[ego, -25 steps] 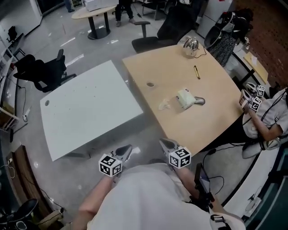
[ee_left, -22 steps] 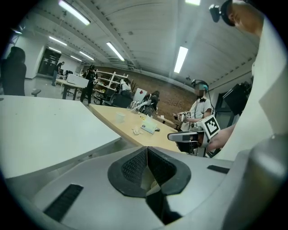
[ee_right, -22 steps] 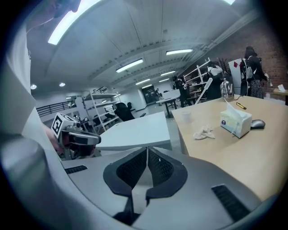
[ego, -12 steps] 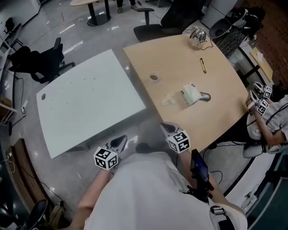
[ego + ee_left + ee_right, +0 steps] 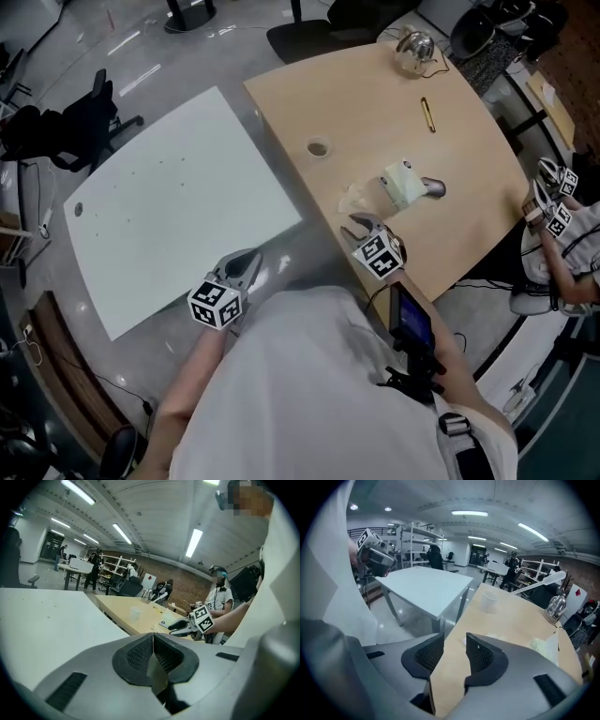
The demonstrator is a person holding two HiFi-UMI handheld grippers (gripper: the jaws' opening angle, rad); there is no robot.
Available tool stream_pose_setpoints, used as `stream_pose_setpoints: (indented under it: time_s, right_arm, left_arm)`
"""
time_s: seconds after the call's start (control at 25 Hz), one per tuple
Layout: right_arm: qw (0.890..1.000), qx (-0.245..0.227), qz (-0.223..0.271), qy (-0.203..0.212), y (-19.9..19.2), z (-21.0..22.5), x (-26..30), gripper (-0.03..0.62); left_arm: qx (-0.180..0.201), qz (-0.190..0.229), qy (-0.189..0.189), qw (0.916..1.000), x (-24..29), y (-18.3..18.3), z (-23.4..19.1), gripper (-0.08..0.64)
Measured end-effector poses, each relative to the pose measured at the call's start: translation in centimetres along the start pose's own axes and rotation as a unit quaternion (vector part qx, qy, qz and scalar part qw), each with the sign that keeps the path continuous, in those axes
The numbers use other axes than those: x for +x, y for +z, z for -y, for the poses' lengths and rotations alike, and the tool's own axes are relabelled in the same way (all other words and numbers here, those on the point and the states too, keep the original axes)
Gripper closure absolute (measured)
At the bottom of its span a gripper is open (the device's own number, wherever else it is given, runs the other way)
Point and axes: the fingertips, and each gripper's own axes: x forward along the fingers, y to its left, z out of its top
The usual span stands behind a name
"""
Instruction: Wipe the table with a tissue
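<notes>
A crumpled white tissue (image 5: 354, 198) lies on the wooden table (image 5: 469, 159), next to a pale tissue pack (image 5: 404, 184). My right gripper (image 5: 362, 224) hangs over the table's near edge, just short of the tissue (image 5: 490, 636). Its jaws have just been opening and stand apart with nothing between them; in the right gripper view the gripper (image 5: 454, 645) points at the tabletop. My left gripper (image 5: 250, 262) is shut and empty, held over the floor by the corner of the white table (image 5: 169, 206). In the left gripper view the gripper (image 5: 153, 637) shows both pads pressed together.
On the wooden table stand a paper cup (image 5: 319, 148), a pen (image 5: 428, 114), a grey mouse-like object (image 5: 435, 187) and a glass kettle (image 5: 417, 47). Another person with grippers (image 5: 551, 202) sits at the right edge. Office chairs (image 5: 70, 127) stand behind the white table.
Both grippers moved forward toward the tables. The right one rolled, dipped and came over the wooden table's edge near the tissue, and its jaws opened.
</notes>
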Motion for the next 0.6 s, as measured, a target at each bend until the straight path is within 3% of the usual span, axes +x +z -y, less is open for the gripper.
stream_pose_setpoints:
  time_s: [0.2,0.36,0.6]
  right_arm:
    - [0.997,-0.055,-0.054,0.001,-0.8,3.4,2.9,0.434]
    - [0.989,-0.095,-0.111,0.024,-2.4,4.7,4.8,0.409]
    - [0.983,-0.089,-0.153,0.045,-3.4,5.9,6.8,0.396]
  left_arm:
    - [-0.012,-0.003,0.014,0.9998,0.8,1.0,-2.3,0.552]
    - [-0.019,-0.009,0.023,0.9995,1.5,1.6,-3.7,0.552]
    - [-0.021,-0.017,0.028,0.9992,3.7,3.7,-6.6,0.552]
